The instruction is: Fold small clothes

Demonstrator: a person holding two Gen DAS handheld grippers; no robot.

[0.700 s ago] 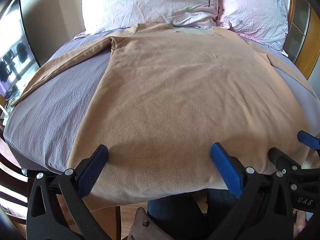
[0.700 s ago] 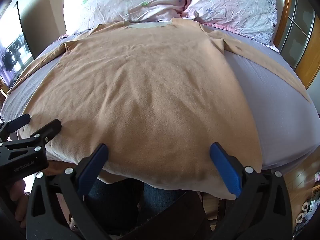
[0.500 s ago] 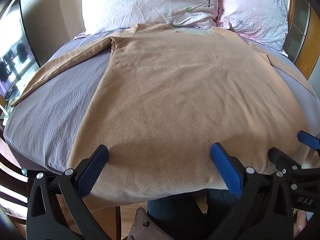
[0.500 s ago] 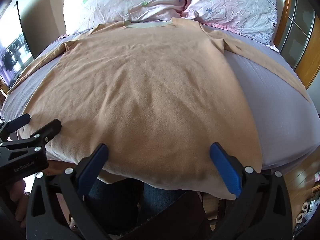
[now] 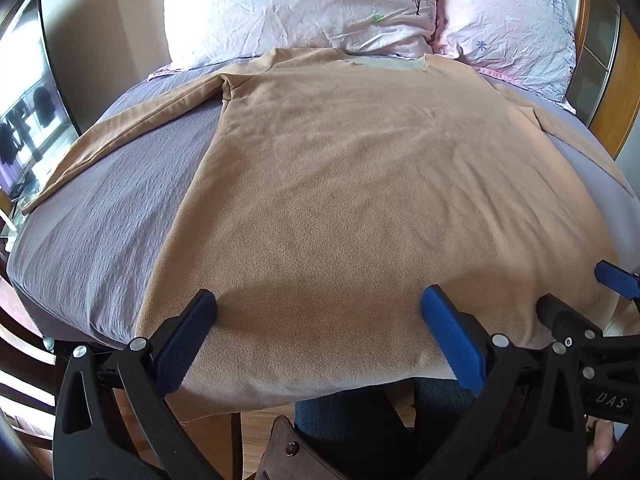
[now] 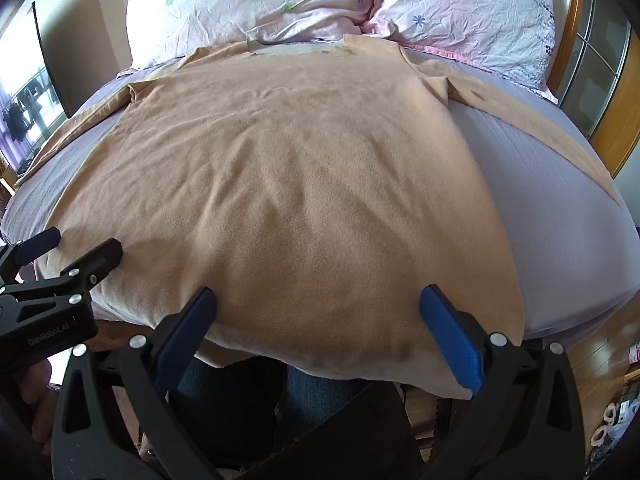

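We hold our left gripper [image 5: 316,320] spread wide, grasping nothing, over the hem of the tan long-sleeved shirt [image 5: 360,200], laid flat across the bed [image 5: 100,220] for folding; our right gripper [image 6: 316,320] gapes likewise.

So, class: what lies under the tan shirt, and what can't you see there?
The tan shirt lies spread on a grey-purple bedsheet, which shows beside it on both sides. The sheet beneath the shirt is covered. Two pillows sit behind the collar.

Two floral pillows [image 5: 304,4] head the purple-sheeted bed [image 5: 100,216]; perhaps a screen [image 5: 24,120] left.
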